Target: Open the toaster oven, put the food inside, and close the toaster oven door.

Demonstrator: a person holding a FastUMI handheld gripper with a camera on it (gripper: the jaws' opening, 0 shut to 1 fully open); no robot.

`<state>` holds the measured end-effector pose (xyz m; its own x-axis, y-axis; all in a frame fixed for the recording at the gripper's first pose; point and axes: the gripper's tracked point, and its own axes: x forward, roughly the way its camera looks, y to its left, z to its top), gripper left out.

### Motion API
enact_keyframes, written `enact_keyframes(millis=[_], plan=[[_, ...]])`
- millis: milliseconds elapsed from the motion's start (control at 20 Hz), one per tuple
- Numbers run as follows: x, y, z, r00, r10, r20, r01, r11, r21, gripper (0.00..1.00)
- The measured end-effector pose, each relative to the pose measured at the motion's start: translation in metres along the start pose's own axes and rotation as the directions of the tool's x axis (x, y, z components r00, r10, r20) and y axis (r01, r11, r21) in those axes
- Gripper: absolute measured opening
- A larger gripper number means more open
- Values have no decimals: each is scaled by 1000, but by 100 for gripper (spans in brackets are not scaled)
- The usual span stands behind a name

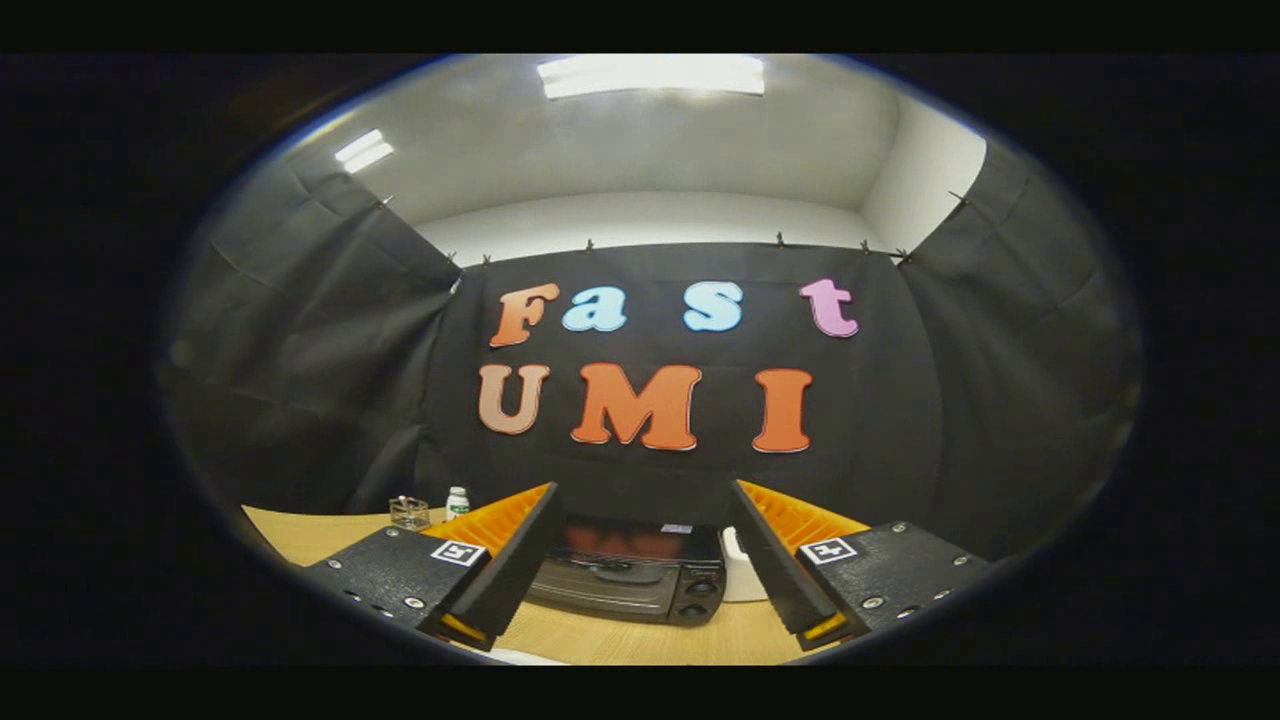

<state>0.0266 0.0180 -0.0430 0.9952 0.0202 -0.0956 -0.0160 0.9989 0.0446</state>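
Observation:
A black toaster oven [632, 568] stands on the wooden table [620, 640] against the back cloth wall, its glass door shut and its handle across the front. Two round knobs [700, 598] sit at its right side. My gripper [645, 520] is held open well short of the oven, with nothing between its fingers; the oven shows in the gap between them. A white object [742, 578] stands just right of the oven, partly hidden by the right finger; I cannot tell what it is.
A small clear glass container [409, 512] and a white bottle with a green cap [457, 501] stand at the table's back left, beyond the left finger. Black cloth walls close the booth on three sides.

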Motion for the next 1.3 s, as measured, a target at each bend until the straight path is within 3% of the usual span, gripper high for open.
enact_keyframes(millis=[450,700,1100,1300], plan=[[63,48,-76,987,49,-155,-41,997,58,98],[98,61,-134,964,34,-263,-24,999,43,99],[143,85,-187,944,11,-331,-14,1000,-5,99],[146,102,-208,931,56,-361,-31,997,74,99]])
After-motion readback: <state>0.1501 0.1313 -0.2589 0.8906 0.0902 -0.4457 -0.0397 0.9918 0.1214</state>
